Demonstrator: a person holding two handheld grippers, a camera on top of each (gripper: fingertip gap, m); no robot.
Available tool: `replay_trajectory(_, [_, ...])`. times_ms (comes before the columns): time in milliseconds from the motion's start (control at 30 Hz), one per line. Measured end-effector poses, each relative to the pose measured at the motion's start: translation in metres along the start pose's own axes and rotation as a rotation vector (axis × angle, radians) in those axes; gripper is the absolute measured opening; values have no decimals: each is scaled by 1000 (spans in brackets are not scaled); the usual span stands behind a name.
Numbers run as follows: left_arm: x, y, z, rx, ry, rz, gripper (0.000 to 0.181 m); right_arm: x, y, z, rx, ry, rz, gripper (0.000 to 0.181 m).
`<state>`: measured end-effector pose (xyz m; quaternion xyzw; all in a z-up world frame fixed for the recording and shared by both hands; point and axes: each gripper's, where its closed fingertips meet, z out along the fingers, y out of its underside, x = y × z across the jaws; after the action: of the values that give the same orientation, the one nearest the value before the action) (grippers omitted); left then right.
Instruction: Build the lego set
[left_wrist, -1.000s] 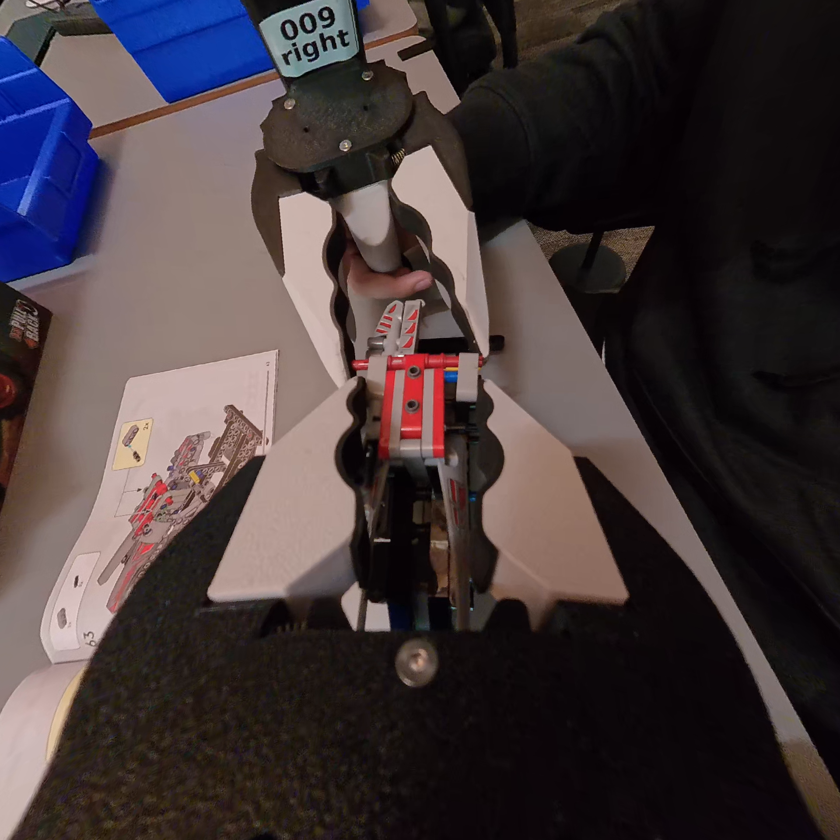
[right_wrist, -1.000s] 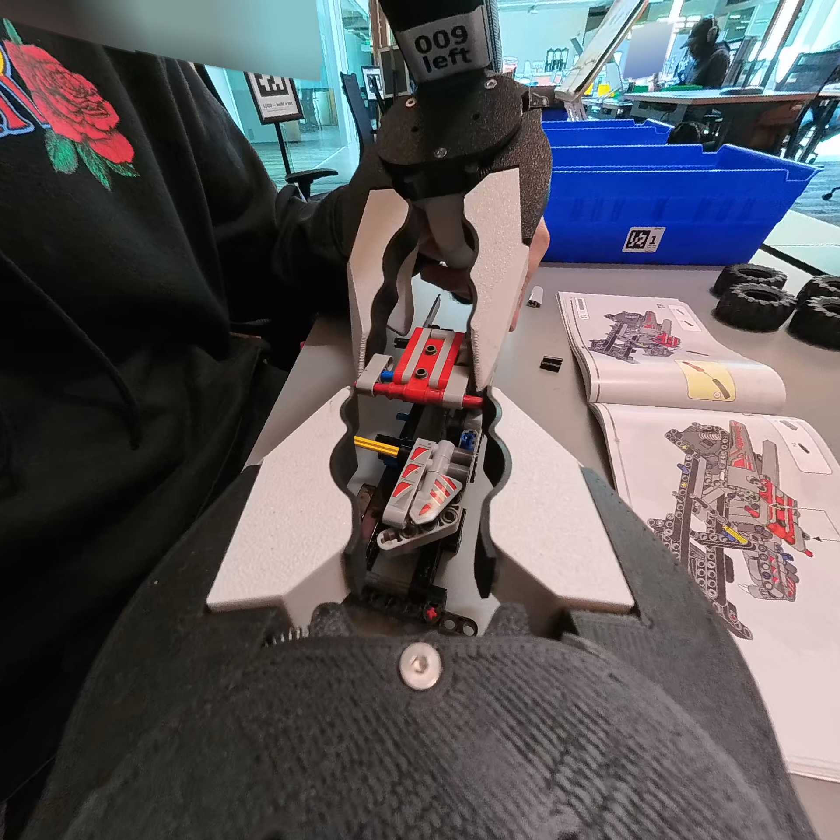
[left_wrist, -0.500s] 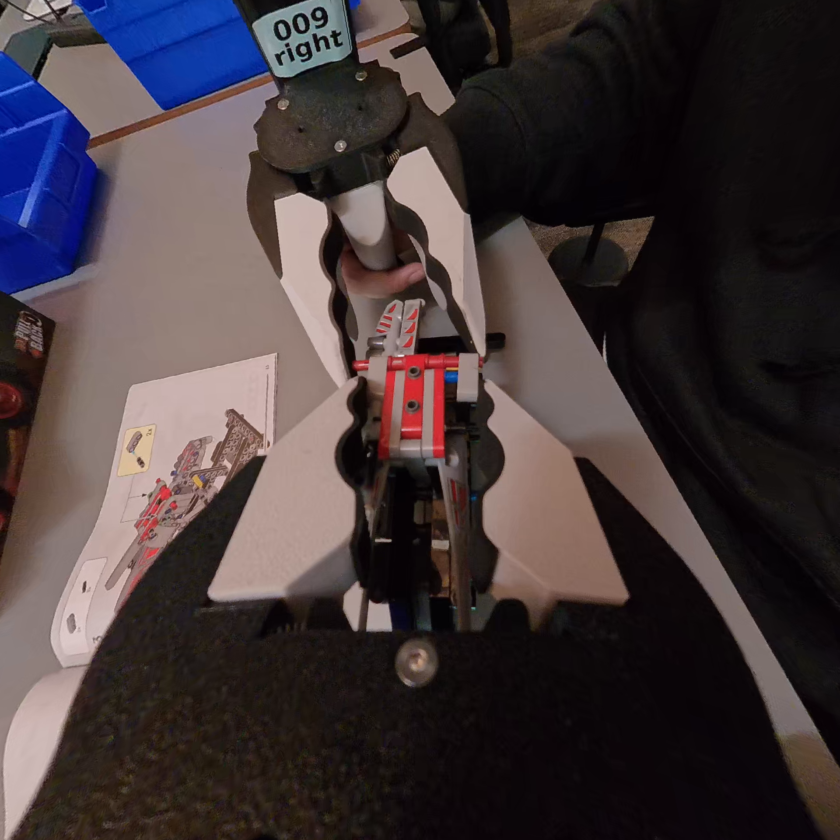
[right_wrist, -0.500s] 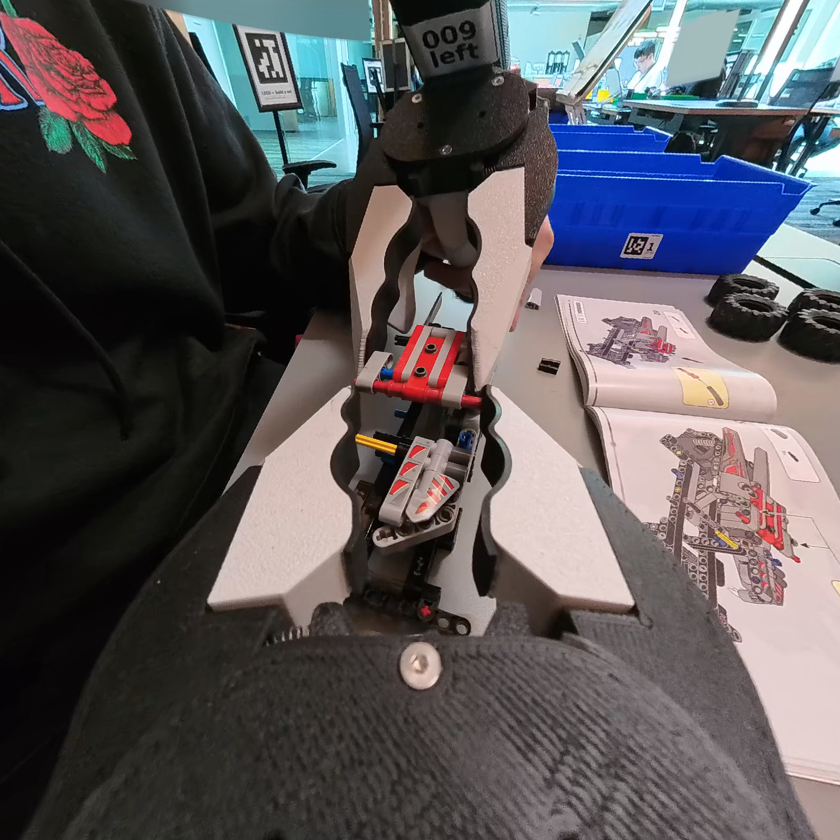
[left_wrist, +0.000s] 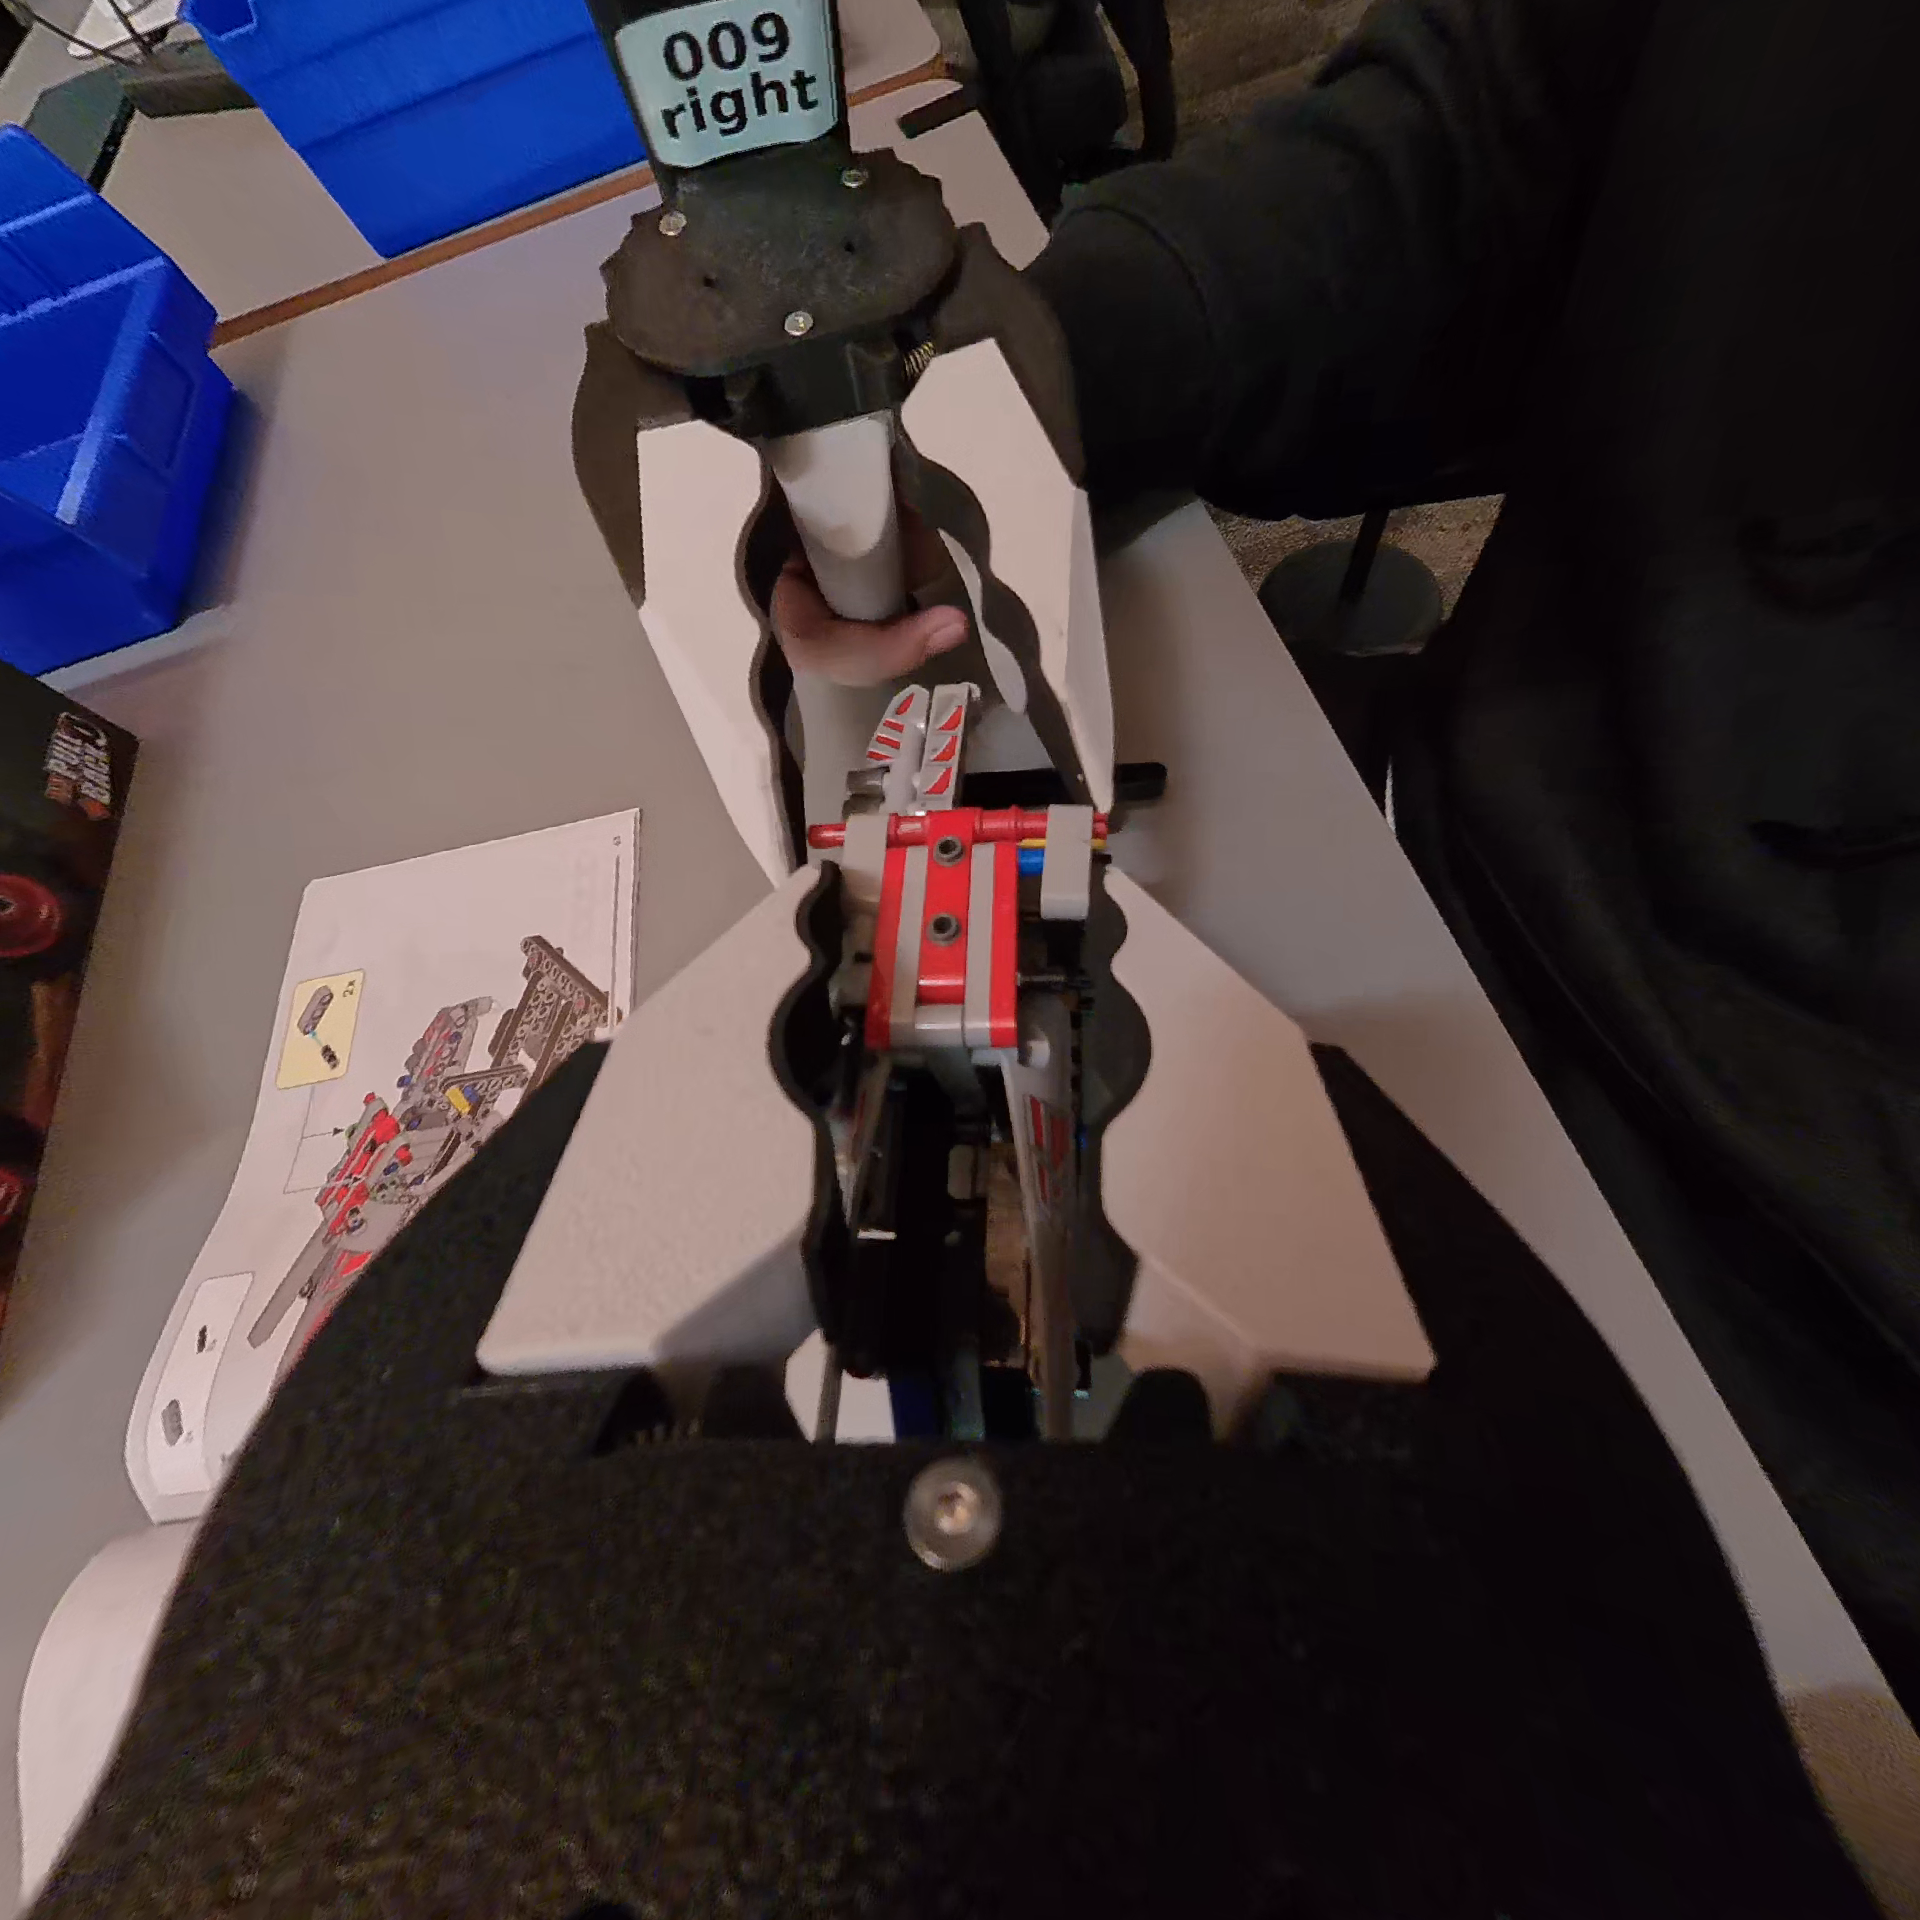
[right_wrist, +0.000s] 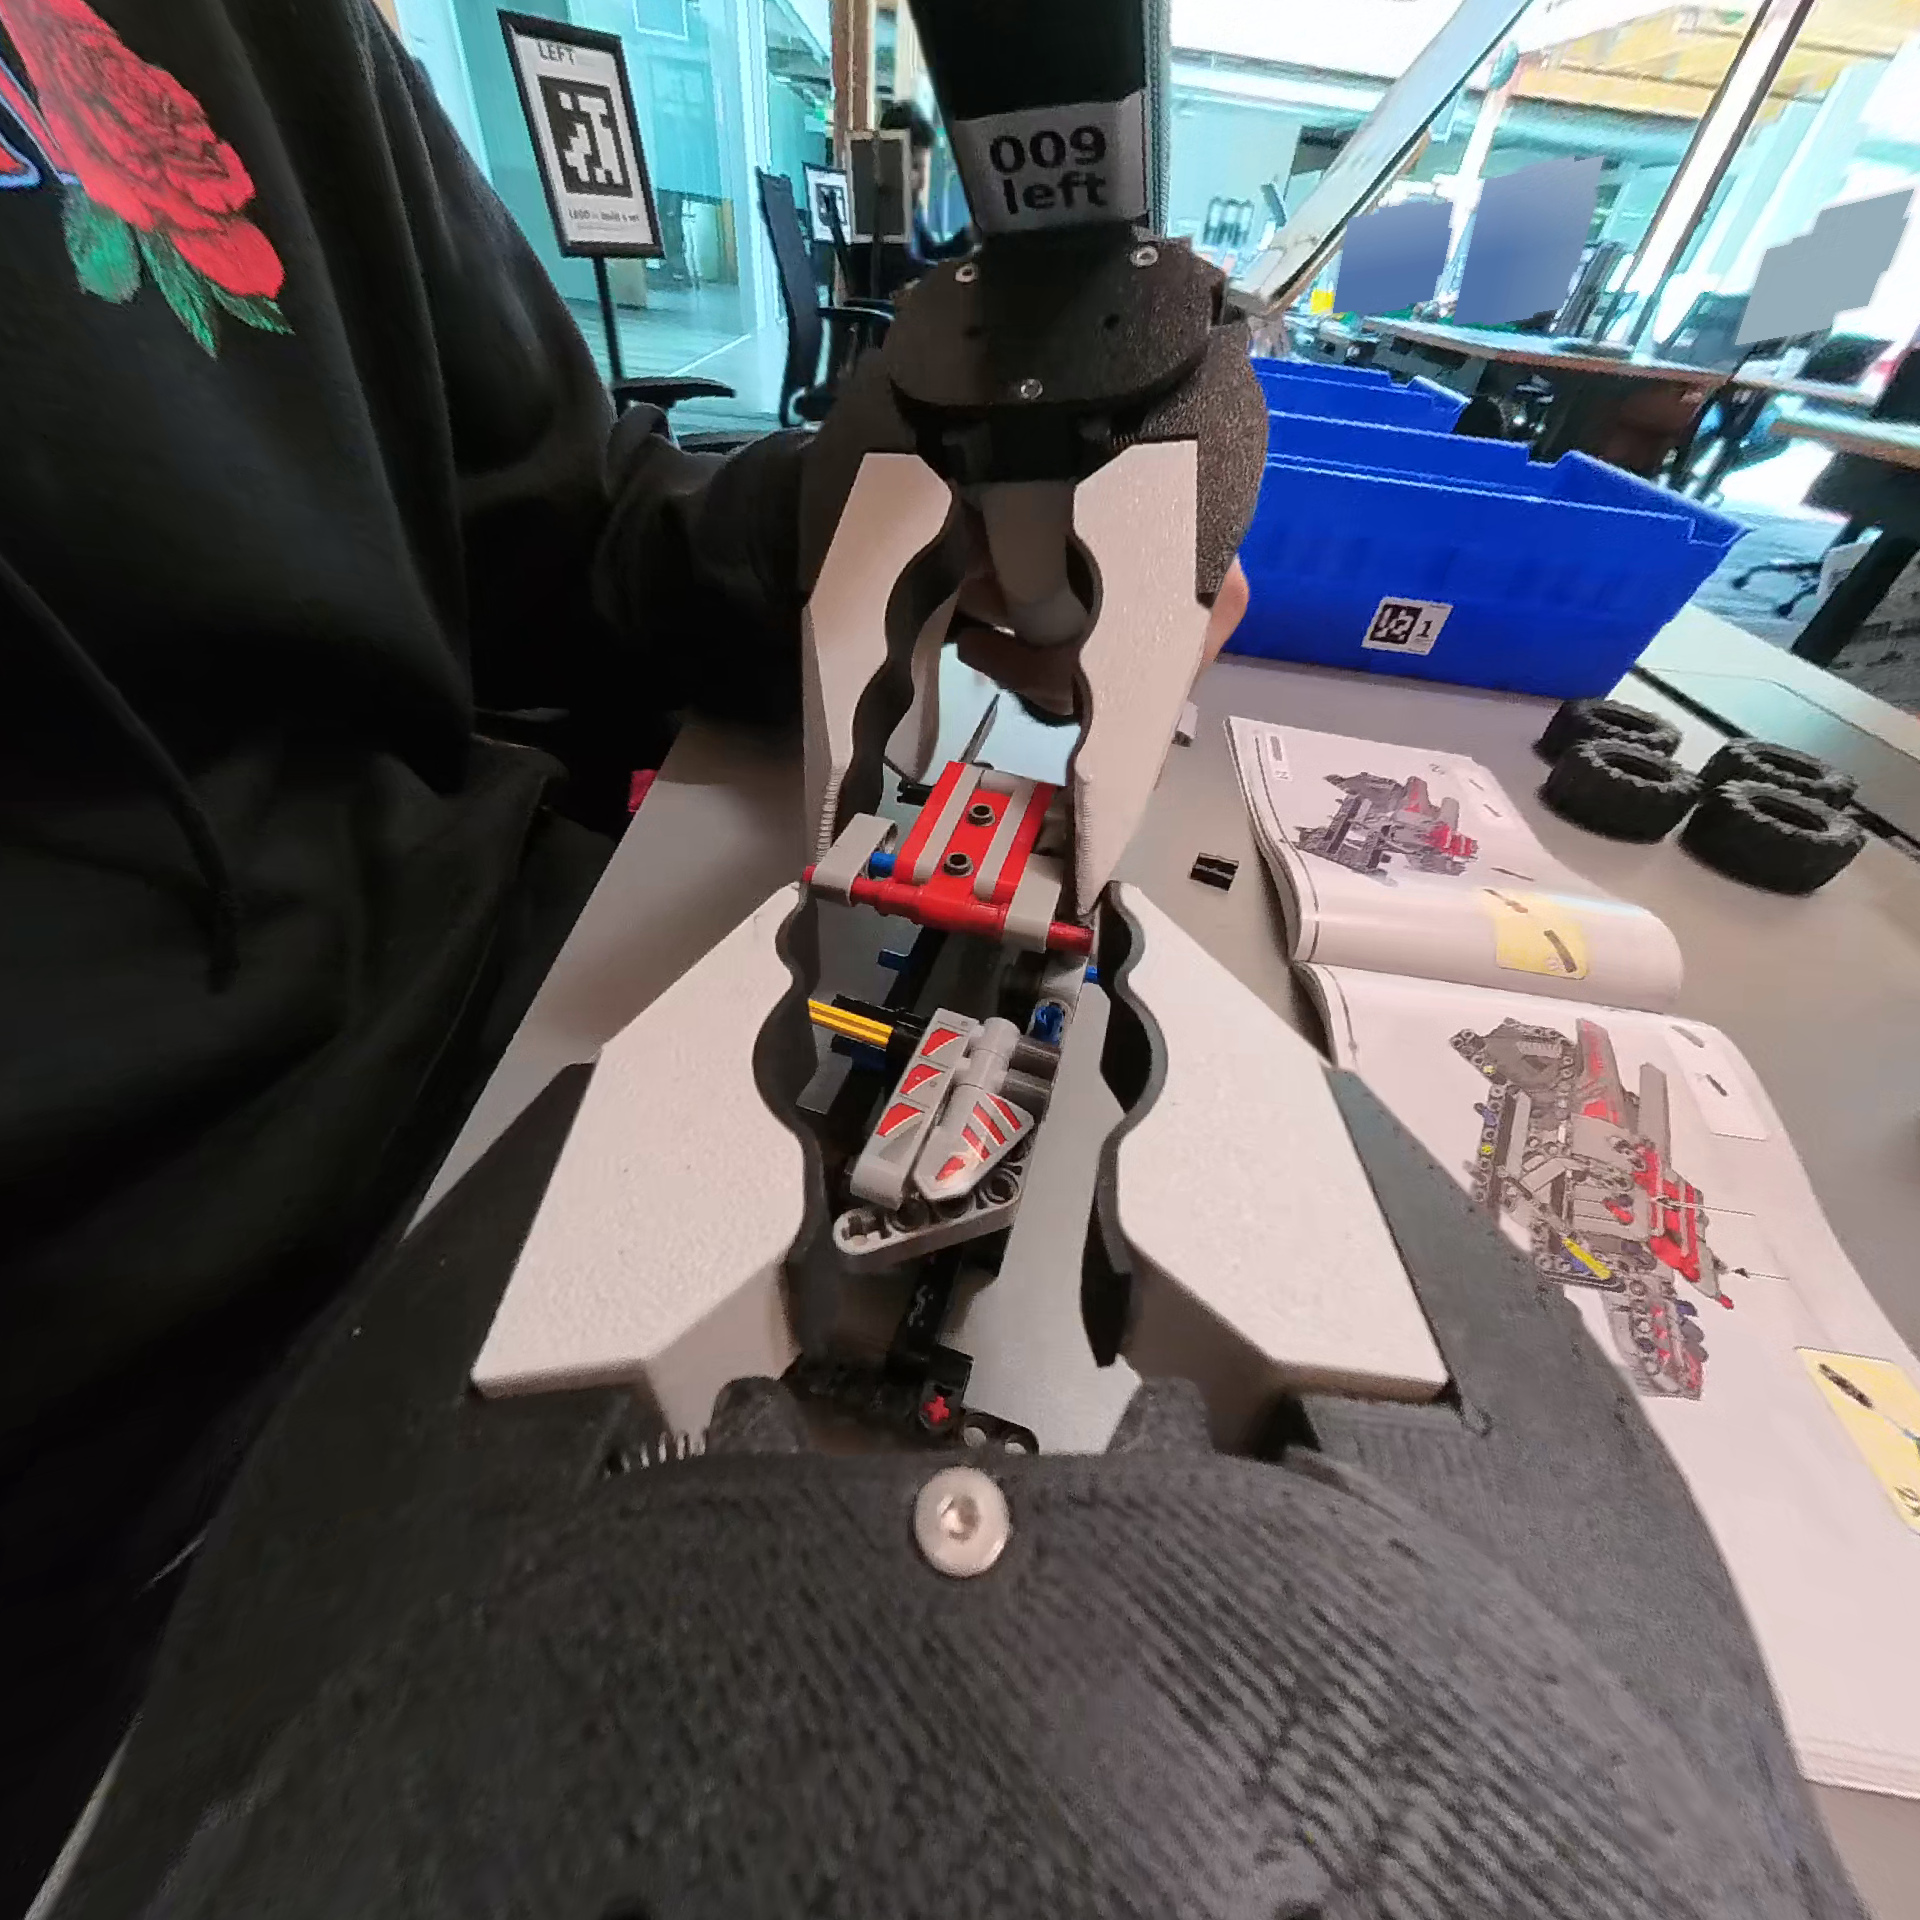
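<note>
Lego model (left_wrist: 951, 935) held between two facing tongs above a grey table (left_wrist: 416, 582), frame centre.

Surface: grey table edge beside a person in a black hooded top; glass-walled office with desks behind, upper right of the right wrist view. Left gripper (left_wrist: 961, 904) clamped on the model's red-and-grey panel end; right gripper (right_wrist: 951, 935) clamped on the opposite end, its fingers (right_wrist: 665, 1164) flanking the grey-and-red winged piece (right_wrist: 940, 1127). Tips of the two tongs nearly meet at the red axle (right_wrist: 966, 914). Containers: blue bins (right_wrist: 1455, 561) at upper right, contents not visible. Open instruction booklet (right_wrist: 1455, 935) at right; four black tyres (right_wrist: 1704, 790) beyond it; small black part (right_wrist: 1212, 869) on the table beside the booklet.
</note>
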<state>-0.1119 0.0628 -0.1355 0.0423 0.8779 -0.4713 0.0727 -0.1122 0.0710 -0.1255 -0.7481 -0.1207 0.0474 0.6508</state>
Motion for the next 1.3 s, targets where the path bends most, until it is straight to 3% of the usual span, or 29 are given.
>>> replay_trajectory(800, [-1, 0, 0, -4, -14, 32, 40, 2, 1, 0, 0, -32, 48, 46])
replay_trajectory(967, [-3, 0, 0, 15, 1, -28, 40, 5, 0, 0, 9, -32, 78, 47])
replay_trajectory(1133, [-1, 0, -2, 18, 41, -87, 52, 9, 0, 0, 10, -39, 113, 46])
replay_trajectory(1300, [-7, 0, -3, 25, 21, -157, 40, 11, 1, 1, 6, -39, 132, 46])
